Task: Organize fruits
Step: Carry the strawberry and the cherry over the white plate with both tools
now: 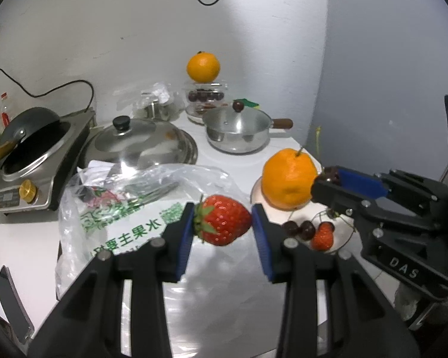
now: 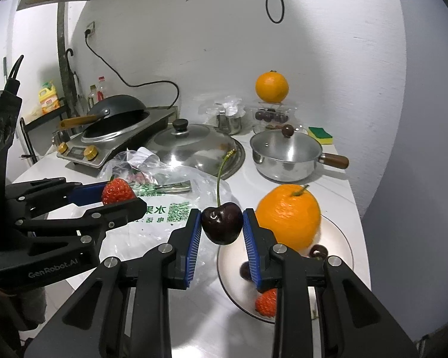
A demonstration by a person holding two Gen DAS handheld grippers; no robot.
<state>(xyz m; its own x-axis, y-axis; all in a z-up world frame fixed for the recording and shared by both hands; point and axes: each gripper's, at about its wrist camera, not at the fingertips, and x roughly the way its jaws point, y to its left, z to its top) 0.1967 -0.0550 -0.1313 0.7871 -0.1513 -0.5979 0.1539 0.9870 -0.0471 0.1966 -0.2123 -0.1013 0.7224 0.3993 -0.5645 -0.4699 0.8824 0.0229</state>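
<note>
Plate (image 2: pixel 340 238) partly hidden; left tongs (image 1: pixel 222 220) clamp strawberry (image 1: pixel 224 220), right tongs (image 2: pixel 222 223) clamp cherry (image 2: pixel 222 223).

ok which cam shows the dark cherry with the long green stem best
The right wrist view: the dark glossy cherry with its long green stem sits centred between the right gripper pads, whole. The left wrist view catches only a dark sliver at that gripper's tip, beside the large orange.

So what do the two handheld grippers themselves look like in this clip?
Both are matte black linkage frames with silver pivot screws and ribbed blue finger pads. The left gripper carries white "GenRobot.AI" lettering on its side and black cables at its rear; the right gripper shows "DAS" lettering. No hands or sleeves show.
</note>
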